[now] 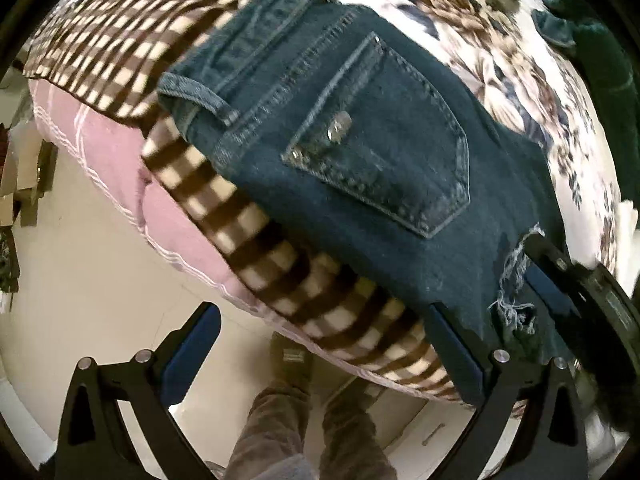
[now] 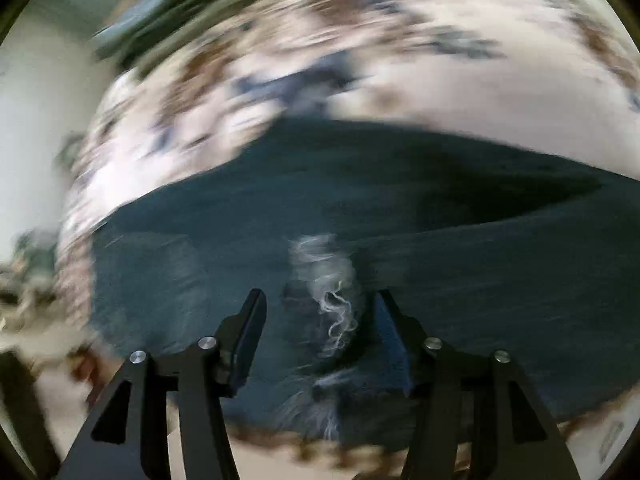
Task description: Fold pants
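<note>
Dark blue jeans lie on the bed, back pocket up, waistband at the upper left, a frayed tear near the lower right. My left gripper is open wide and empty, over the bed's edge beside the jeans; its right finger touches the denim. The right gripper's black body shows at the frayed tear. In the blurred right wrist view my right gripper is open, fingers on either side of white frayed threads on the jeans.
The bed has a floral sheet, a brown checked blanket and a pink mattress edge. The person's legs and a shoe stand on the pale floor below. Dark green cloth lies at the far right.
</note>
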The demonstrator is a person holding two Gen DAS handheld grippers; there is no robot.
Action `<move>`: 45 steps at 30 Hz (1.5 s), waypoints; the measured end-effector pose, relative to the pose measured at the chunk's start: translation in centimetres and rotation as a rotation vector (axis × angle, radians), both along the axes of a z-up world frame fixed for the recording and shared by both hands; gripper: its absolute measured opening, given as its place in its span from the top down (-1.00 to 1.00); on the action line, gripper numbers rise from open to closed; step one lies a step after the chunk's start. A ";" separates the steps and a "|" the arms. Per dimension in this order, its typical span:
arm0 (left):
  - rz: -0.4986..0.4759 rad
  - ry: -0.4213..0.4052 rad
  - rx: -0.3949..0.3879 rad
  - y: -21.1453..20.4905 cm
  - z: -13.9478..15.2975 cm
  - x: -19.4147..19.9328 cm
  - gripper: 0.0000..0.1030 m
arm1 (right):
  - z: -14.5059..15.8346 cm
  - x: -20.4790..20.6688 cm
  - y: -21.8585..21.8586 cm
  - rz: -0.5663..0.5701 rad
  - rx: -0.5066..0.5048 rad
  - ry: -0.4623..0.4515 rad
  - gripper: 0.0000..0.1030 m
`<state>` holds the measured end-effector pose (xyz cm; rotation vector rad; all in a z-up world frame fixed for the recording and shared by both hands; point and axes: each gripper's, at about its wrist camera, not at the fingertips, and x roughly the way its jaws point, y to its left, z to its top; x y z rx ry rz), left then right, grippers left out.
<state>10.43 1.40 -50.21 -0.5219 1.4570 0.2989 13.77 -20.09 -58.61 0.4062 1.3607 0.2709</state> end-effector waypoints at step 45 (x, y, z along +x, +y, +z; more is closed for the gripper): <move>0.485 -0.254 -0.152 9.4 -3.8 -1.9 0.45 | -1.8 0.2 -15.6 -0.102 -0.293 0.216 -0.35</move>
